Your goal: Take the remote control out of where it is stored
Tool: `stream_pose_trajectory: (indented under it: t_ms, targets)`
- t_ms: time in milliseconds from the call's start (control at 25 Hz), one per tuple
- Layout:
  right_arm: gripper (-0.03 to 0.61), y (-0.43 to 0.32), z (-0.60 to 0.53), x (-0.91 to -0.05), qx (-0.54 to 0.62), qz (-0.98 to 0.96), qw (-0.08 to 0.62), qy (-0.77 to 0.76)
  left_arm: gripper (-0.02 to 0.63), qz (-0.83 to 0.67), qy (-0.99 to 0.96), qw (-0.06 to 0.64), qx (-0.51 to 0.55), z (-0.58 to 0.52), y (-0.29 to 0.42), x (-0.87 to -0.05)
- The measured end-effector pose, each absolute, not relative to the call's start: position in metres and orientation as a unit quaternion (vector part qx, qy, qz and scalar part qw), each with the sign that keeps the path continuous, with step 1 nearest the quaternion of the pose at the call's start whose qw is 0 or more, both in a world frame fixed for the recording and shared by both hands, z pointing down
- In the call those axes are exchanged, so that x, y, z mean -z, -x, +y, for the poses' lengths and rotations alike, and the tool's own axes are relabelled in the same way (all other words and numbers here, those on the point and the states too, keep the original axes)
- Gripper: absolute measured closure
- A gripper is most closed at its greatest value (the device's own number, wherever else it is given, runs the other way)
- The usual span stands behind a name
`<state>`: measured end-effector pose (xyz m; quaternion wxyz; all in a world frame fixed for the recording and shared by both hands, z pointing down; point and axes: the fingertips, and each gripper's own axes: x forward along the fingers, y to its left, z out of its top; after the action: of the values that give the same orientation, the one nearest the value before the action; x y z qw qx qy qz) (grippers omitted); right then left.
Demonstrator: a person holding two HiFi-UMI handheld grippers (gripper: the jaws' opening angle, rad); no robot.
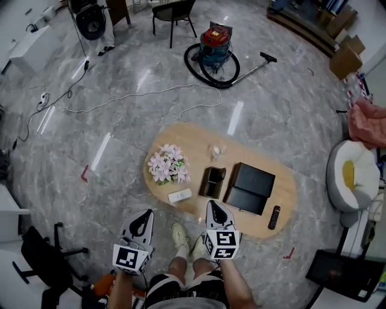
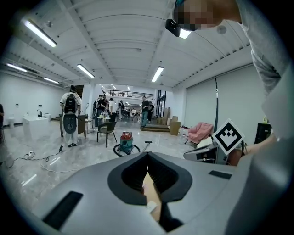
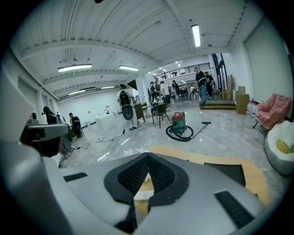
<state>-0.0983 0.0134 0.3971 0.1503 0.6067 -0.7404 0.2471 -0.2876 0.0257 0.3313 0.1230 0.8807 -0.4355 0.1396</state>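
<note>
A polished grey marble floor (image 1: 120, 127) fills a large open hall with strip lights on a white ceiling. A white cable (image 1: 139, 95) snakes across the floor. At the upper middle of the head view stand a red and teal vacuum cleaner (image 1: 215, 42) with its hose looped around it and a black chair (image 1: 174, 12). A white cushioned seat (image 1: 351, 175) sits at the right edge.

In the centre is an oval, light wooden table (image 1: 193, 136). It carries a bunch of pale pink flowers (image 1: 167, 164), a clear glass (image 1: 216, 149), a slim white object (image 1: 180, 195), a small dark brown holder (image 1: 212, 182) and a black box (image 1: 249, 188) with its lid lying open.

The remote control (image 1: 274, 217) lies flat on the bare wood at the table's lower right, just right of the black box and apart from it, outside any container. It is a narrow black bar. Its long axis runs nearly up and down the frame, with the upper end leaning slightly right. Its buttons are too small to make out, so I cannot tell which end is the front.

The left gripper (image 1: 143, 217) and the right gripper (image 1: 215, 206) hang at the lower edge of the frame, above the person's shoes. Each has its jaws together, with nothing between them.
</note>
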Motion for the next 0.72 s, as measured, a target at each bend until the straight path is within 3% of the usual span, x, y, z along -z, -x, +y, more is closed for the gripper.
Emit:
stream_pose_trajectory:
  t_ms: [720]
  targets:
    - [0.569,0.074,0.067,-0.301,-0.191,-0.733,0.129,-0.640,0.607,-0.416,-0.897,0.097,-0.114,0.031,0.260,-0.260]
